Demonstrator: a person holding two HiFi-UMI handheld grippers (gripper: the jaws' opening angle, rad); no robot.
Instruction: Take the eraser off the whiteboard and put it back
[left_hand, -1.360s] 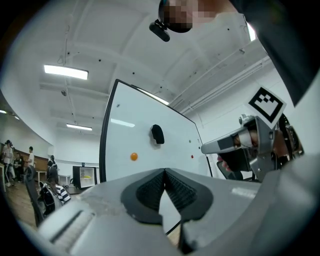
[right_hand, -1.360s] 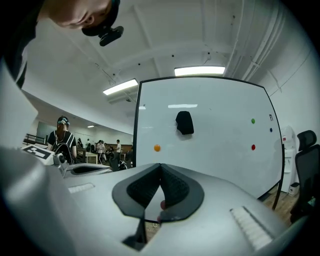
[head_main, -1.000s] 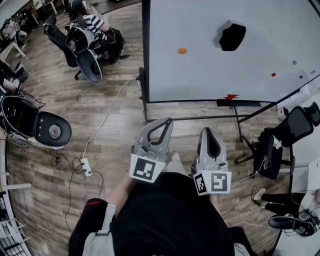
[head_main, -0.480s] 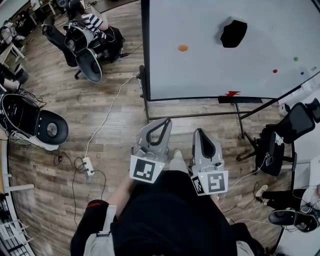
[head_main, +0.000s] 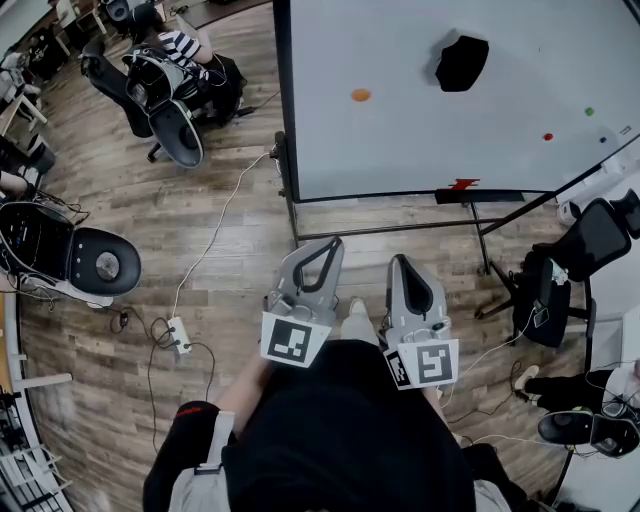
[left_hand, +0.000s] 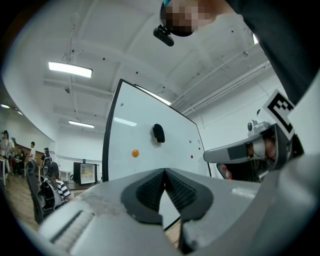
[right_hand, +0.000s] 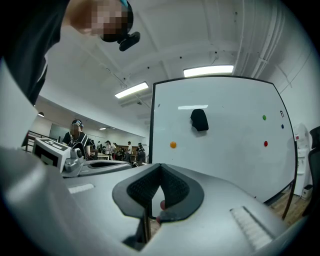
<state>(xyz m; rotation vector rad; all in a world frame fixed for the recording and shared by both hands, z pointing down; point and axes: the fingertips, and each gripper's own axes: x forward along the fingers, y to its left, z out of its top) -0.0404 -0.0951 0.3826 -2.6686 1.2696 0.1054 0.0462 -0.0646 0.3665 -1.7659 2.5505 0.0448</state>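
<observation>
Two grippers are held side by side close in front of the person, both aimed at the whiteboard (head_main: 400, 140) on the far side. On the left gripper (head_main: 333, 243), the fingers are pressed together at the tips with nothing between them, and its own view shows only board through the small gap lower down. On the right gripper (head_main: 399, 262), the fingers are likewise closed tip to tip and empty.

The eraser (head_main: 462, 62) is black and sits on the whiteboard face, up high and right of centre, well apart from both grippers. In the left gripper view we see the eraser (left_hand: 158, 133) above the closed tips. In the right gripper view it (right_hand: 199, 120) is above and a bit right of them.

On the board, an orange magnet (head_main: 361, 95) sits left of the eraser and slightly lower. A green dot (head_main: 588, 111) and a red dot (head_main: 547, 136) are towards the right edge. The ledge (head_main: 480, 194) along the board's near edge carries a small red item. We can't tell what it is.

The board stands on a frame on the wooden floor (head_main: 200, 220). At far left, a person (head_main: 182, 45) in a striped top sits beside a black office chair (head_main: 178, 130). A white power strip (head_main: 176, 333) with its cable lies on the floor left of the grippers. Another black chair (head_main: 590, 245) stands at right, near the board's frame.
</observation>
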